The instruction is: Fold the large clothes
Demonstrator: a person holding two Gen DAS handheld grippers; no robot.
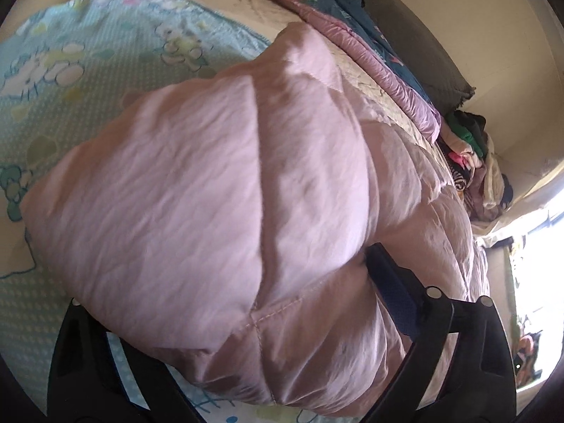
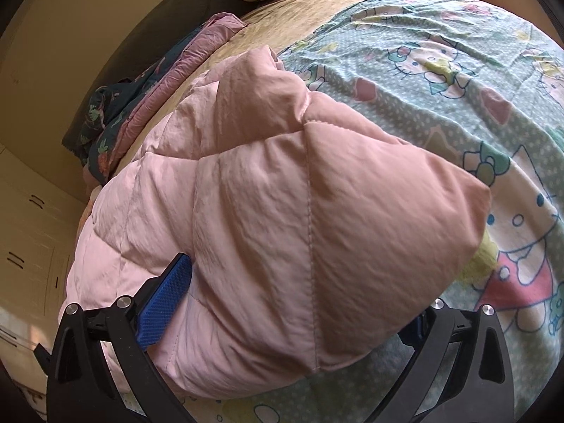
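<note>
A puffy pink quilted jacket (image 1: 225,183) lies bunched on the bed and fills both views (image 2: 282,211). My left gripper (image 1: 225,303) has its jaws wide apart with a thick fold of the jacket between them; the right finger's blue pad (image 1: 394,289) shows, the left finger is hidden under the cloth. My right gripper (image 2: 292,303) also straddles a thick corner of the jacket; its left blue pad (image 2: 165,303) presses the fabric, and the right finger (image 2: 423,324) is mostly hidden. I cannot tell whether either pinches the cloth.
The bed has a light blue cartoon-cat sheet (image 2: 440,70) over a beige cover (image 1: 246,3). A folded pink and dark floral quilt (image 1: 352,28) lies along the dark headboard (image 1: 416,42). A heap of mixed clothes (image 1: 469,162) sits at the bed's corner. Bright window (image 1: 539,246).
</note>
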